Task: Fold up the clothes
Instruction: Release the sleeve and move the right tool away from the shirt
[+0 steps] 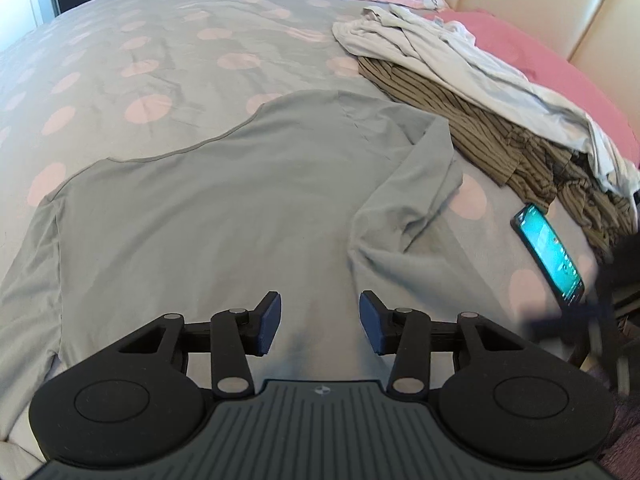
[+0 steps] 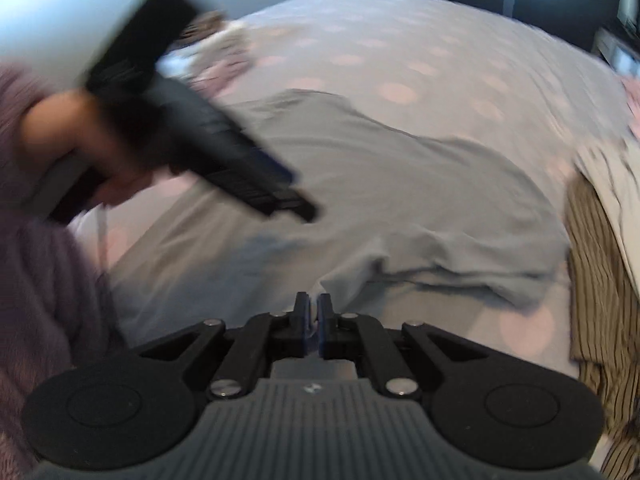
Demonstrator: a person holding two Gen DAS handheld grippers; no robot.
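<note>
A grey T-shirt point(image 1: 208, 200) lies spread flat on the bed point(image 1: 160, 40), ready for folding. The left hand-held gripper point(image 1: 320, 320) hovers open above its hem; the right hand-held gripper point(image 2: 313, 320) is pinched shut on the shirt's edge just ahead — likely to fold it.

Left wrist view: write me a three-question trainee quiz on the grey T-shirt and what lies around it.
1. True or false: the phone lies on the grey T-shirt.
2. What lies on top of the striped garment? A) the pale garment B) the phone C) the grey T-shirt
3. Fill in: the left gripper has its fingers ____.
Key: 1 false, it lies beside it; 2 A; 3 open.
</note>
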